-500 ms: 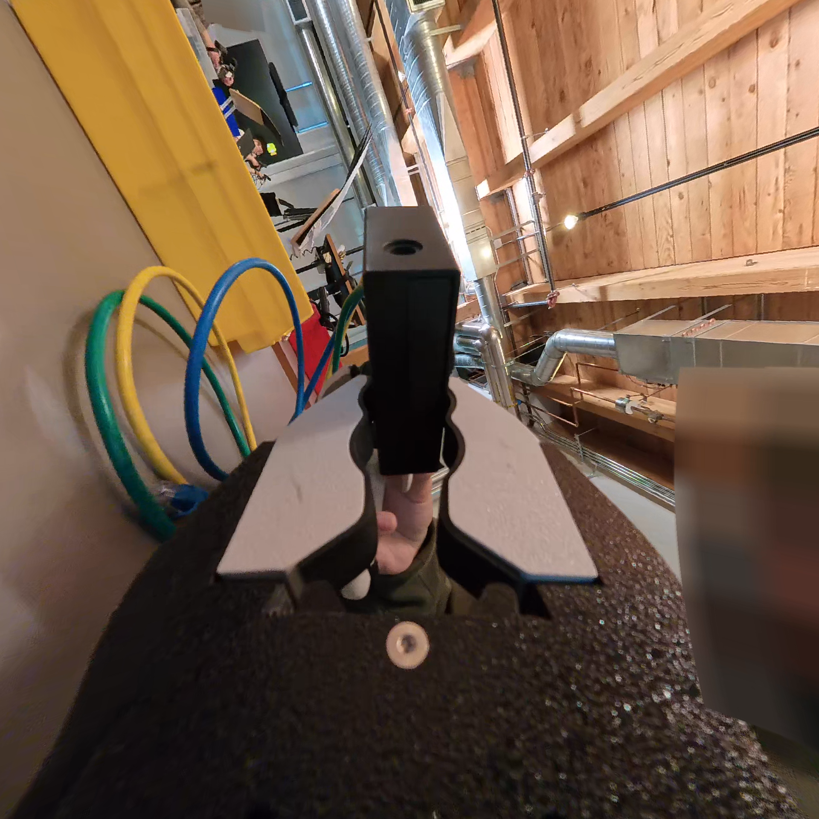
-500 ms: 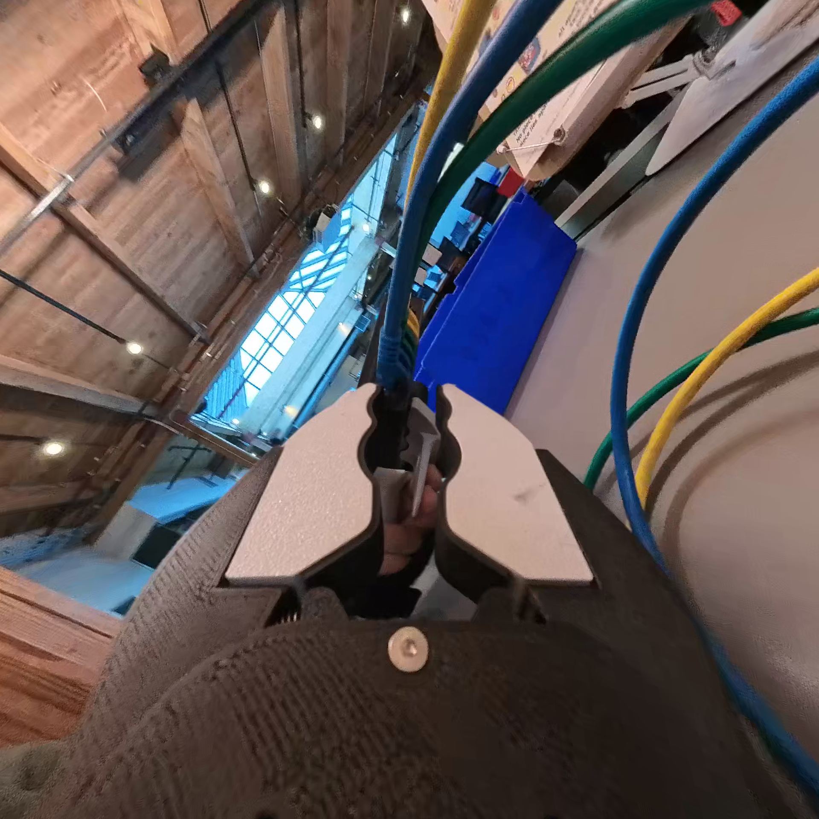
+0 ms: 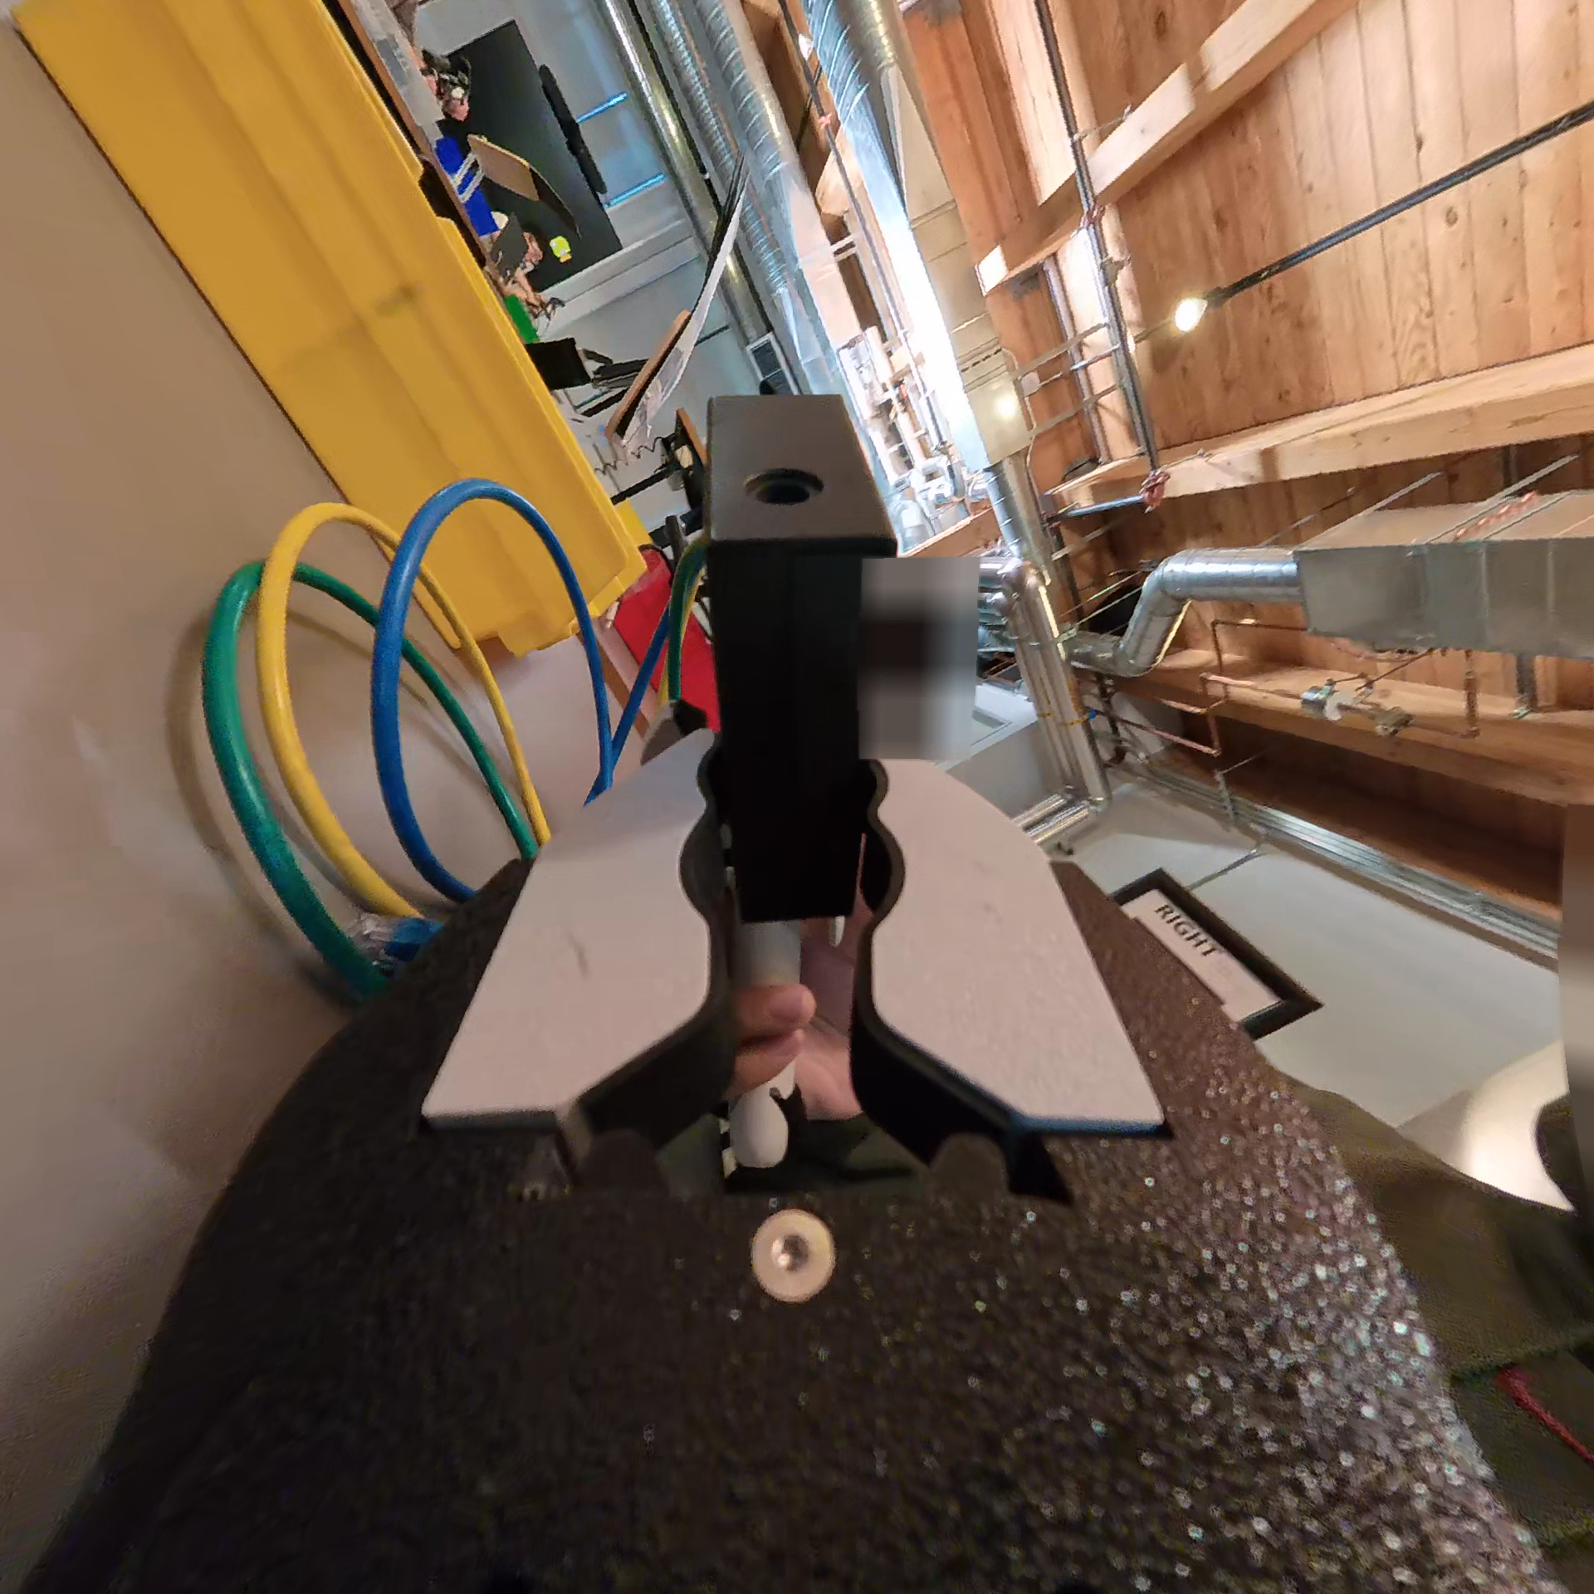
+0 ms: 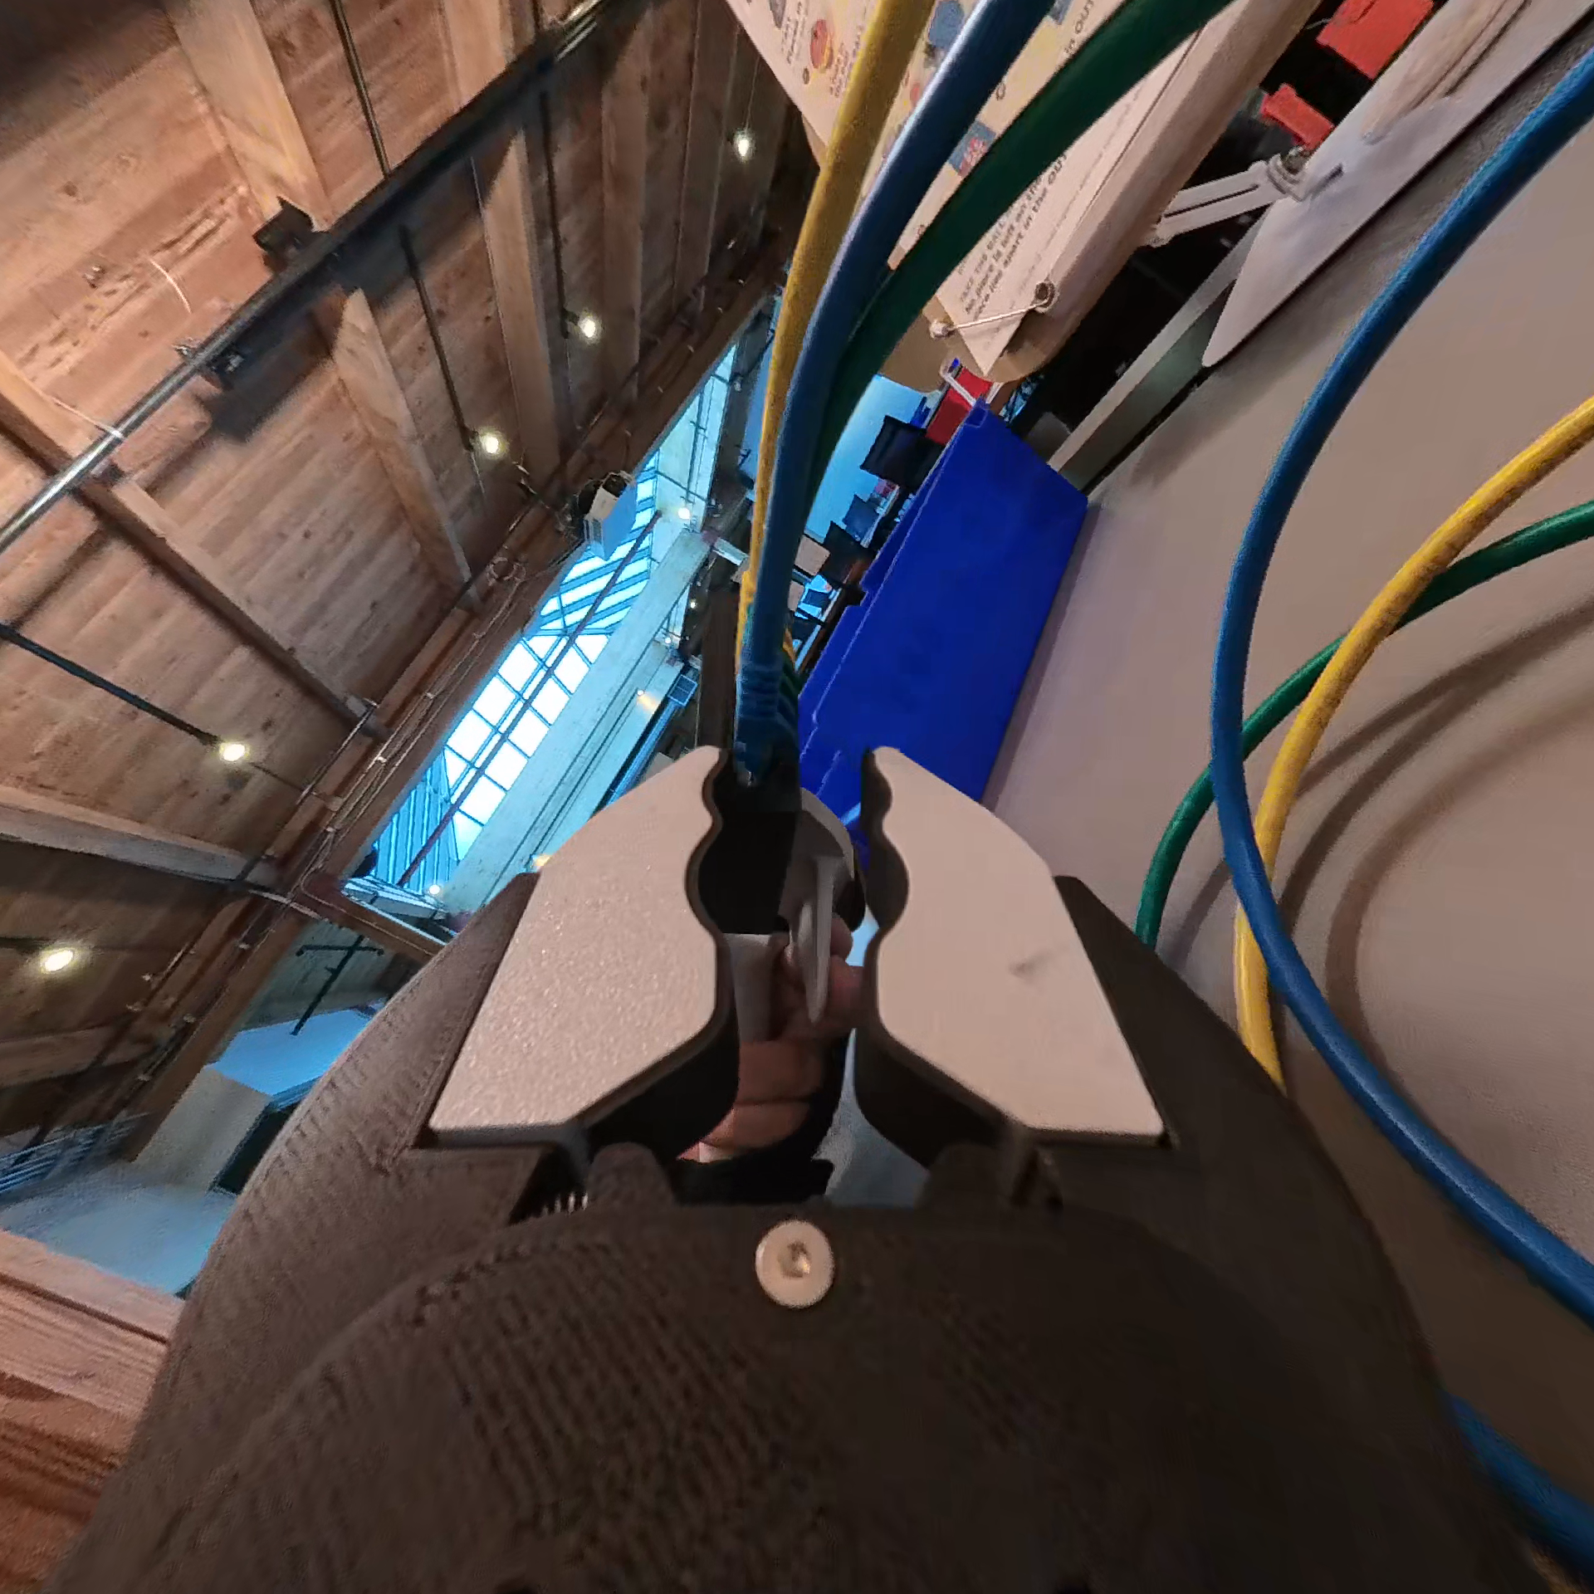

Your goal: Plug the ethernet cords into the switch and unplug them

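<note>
My left gripper (image 3: 793, 768) is shut on the black switch (image 3: 789, 690) and holds it upright, off the table. In the right wrist view the switch (image 4: 750, 854) sits between the slightly parted jaws of my right gripper (image 4: 793, 768). A grey finger of the left gripper (image 4: 819, 880) shows behind the switch. The blue cord's plug (image 4: 759, 699) sits in the switch just past my right fingertips, with yellow and green cords beside it. The blue (image 3: 388, 690), yellow (image 3: 285, 690) and green (image 3: 250, 776) cords loop on the table.
A yellow bin (image 3: 345, 302) lies on the beige table (image 3: 103, 604) behind the loops. A blue bin (image 4: 931, 621) lies at the table's other side. A black-framed card (image 3: 1208, 949) lies to the right. Clipped paper sheets (image 4: 992, 216) hang beyond the cords. The grippers are tip to tip, or close to it.
My right jaws have parted a little around the switch end. The blue plug stays in the switch. My left gripper still holds the switch, and its view has shifted slightly.
</note>
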`<state>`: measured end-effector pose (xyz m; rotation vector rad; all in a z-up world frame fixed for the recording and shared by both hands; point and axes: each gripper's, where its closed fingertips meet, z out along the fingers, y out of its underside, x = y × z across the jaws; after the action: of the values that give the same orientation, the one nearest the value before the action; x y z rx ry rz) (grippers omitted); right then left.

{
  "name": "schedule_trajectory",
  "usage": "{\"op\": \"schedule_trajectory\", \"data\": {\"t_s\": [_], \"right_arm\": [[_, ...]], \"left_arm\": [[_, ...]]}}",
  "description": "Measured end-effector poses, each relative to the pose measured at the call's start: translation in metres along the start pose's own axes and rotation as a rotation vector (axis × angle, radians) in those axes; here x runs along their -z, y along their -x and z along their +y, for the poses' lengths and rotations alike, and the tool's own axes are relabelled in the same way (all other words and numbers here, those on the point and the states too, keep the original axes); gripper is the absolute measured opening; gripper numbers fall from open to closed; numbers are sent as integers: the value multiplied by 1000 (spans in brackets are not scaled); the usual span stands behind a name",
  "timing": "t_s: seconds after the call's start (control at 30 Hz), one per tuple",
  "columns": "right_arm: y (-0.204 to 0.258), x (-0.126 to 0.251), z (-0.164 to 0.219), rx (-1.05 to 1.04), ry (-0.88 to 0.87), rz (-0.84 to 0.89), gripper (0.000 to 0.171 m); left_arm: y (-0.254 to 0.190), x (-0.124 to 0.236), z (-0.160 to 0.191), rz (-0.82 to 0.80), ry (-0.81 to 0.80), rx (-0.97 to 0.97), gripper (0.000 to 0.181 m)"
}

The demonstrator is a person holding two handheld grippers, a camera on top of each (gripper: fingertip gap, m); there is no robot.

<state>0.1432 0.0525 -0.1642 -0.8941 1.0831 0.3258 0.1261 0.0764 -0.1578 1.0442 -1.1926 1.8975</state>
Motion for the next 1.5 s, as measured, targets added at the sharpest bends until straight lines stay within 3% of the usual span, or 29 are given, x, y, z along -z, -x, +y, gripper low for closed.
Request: {"op": "schedule_trajectory", "data": {"t_s": [0.1, 0.37, 0.87, 1.5], "right_arm": [[11, 2, -1, 6, -31, -30, 13], [25, 6, -2, 6, -61, -19, 15], [21, 3, 5, -65, -87, -15, 14], [11, 3, 4, -82, -126, 0, 14]], "left_arm": [[-5, -2, 3, -18, 14, -37, 27], [-19, -5, 15, 10, 75, -32, 28], [-14, -1, -6, -47, -101, -28, 27], [-5, -2, -3, -57, -108, -25, 27]]}}
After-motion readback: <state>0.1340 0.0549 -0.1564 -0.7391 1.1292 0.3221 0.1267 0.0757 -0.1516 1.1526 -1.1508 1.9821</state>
